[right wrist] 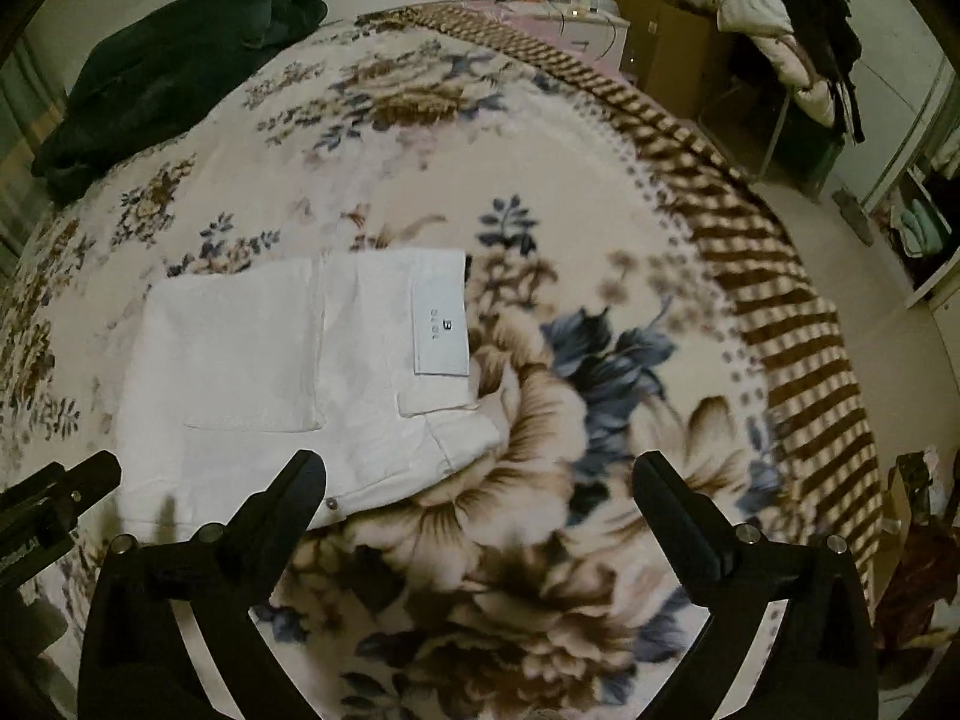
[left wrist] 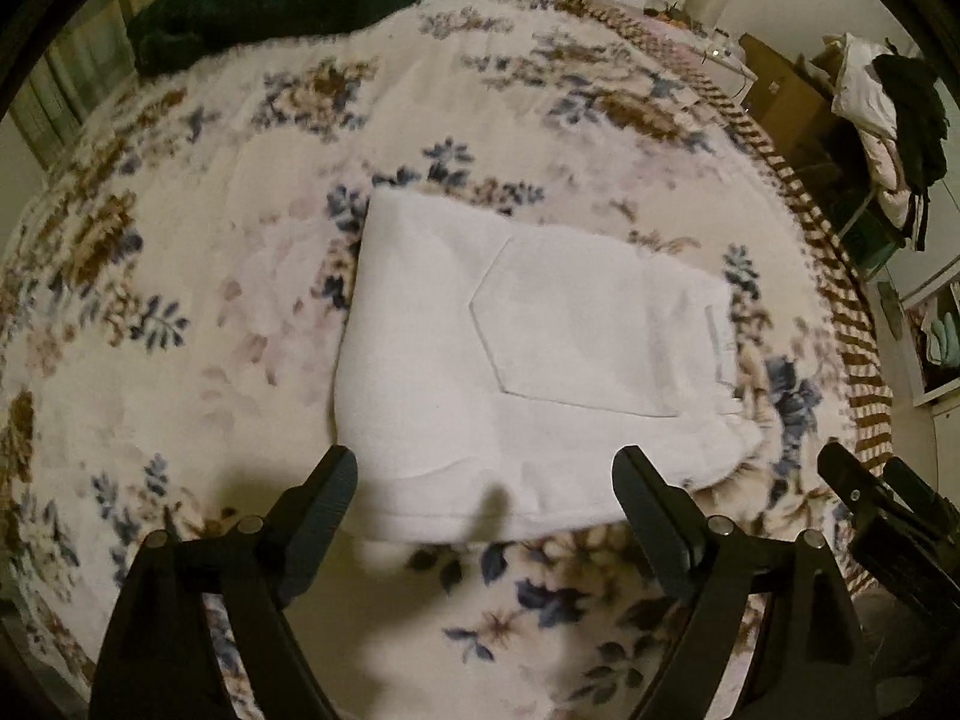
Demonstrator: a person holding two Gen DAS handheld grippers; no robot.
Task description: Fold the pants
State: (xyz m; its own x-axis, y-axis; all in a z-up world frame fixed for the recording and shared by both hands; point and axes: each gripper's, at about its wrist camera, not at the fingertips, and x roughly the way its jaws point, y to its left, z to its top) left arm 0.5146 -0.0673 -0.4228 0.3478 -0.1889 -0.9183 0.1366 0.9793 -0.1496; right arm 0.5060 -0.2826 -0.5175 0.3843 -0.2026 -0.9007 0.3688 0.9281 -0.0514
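One pair of white pants (left wrist: pixel 516 360) is seen, folded into one flat bundle on one flowery blanket (left wrist: pixel 180 276). One back pocket (left wrist: pixel 588 324) is seen on the pants, and one label patch (right wrist: pixel 441 324) and one small button (right wrist: pixel 331 503) are counted too. Two black grippers are counted: the left gripper (left wrist: pixel 486 492) and the right gripper (right wrist: pixel 480 486), each with two fingers held wide apart. One dark green blanket (right wrist: pixel 162 72) is seen at the far side of the bed. One chair piled with clothes (right wrist: pixel 792 42) is seen by the wall.
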